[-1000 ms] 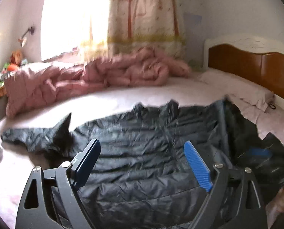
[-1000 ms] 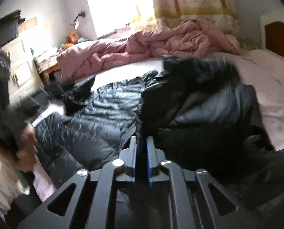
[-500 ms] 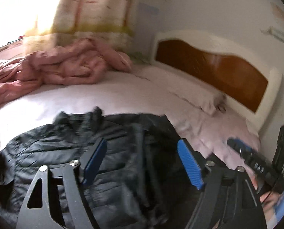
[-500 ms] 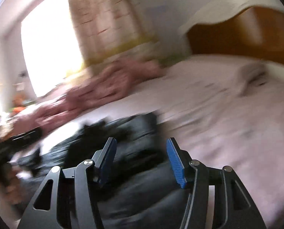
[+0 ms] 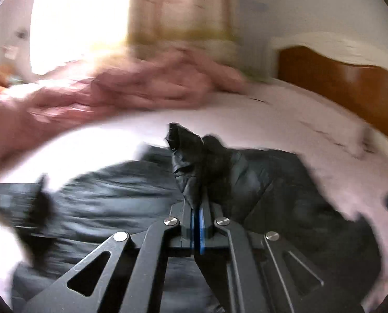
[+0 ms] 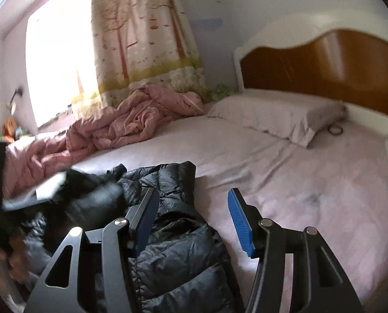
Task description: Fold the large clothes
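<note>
A black quilted puffer jacket [image 5: 102, 206] lies spread on the pink bed sheet [image 5: 285, 120]. My left gripper [image 5: 197, 203] is shut on a bunched fold of the jacket [image 5: 191, 156], which stands up above the blue pads. In the right wrist view the jacket [image 6: 183, 255] lies at the lower left, folded over on itself. My right gripper [image 6: 194, 221] is open and empty just above the jacket's right edge. The left gripper [image 6: 0, 208] shows blurred at the far left there, in a hand.
A crumpled pink duvet [image 6: 120, 127] lies along the far side of the bed below a patterned curtain [image 6: 147, 39]. A pillow [image 6: 280, 114] rests against the wooden headboard [image 6: 324, 60]. Bare sheet [image 6: 311, 182] stretches right of the jacket.
My left gripper was open and has closed on a fold of the jacket. My right gripper let go of the jacket, opened wider, and now hovers by its right edge.
</note>
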`<state>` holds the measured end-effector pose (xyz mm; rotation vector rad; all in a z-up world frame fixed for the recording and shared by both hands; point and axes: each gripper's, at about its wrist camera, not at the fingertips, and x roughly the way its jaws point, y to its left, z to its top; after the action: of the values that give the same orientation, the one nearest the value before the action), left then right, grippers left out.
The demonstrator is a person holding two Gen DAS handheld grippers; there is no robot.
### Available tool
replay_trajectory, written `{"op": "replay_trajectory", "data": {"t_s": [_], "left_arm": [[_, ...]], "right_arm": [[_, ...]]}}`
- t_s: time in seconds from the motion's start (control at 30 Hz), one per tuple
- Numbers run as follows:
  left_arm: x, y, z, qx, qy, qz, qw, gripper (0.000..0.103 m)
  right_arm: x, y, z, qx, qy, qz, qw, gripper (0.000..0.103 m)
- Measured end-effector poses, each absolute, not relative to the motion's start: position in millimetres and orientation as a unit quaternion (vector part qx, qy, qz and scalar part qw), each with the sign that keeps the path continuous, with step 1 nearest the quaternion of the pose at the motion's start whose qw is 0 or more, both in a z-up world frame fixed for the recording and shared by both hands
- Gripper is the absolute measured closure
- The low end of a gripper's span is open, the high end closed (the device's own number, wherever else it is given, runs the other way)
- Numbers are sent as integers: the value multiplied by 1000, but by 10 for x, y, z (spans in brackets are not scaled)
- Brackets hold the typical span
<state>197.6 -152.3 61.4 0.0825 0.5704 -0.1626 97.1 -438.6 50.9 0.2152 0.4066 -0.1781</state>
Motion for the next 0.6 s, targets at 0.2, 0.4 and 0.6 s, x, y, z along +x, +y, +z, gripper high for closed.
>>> {"op": "replay_trajectory", "data": {"t_s": [0.2,0.4,0.6], "left_arm": [[2245,-579,492,17,314,71,947,99],[2246,-116,169,33,354,134,925,45],[2039,-312,268,66,326,43,942,39]], "right_arm": [[1036,-4221,441,90,224,-68,968,46],[1077,-4158,393,69,238,-73,966,40],[1137,-4179,324,75,256,-79,960,40]]}}
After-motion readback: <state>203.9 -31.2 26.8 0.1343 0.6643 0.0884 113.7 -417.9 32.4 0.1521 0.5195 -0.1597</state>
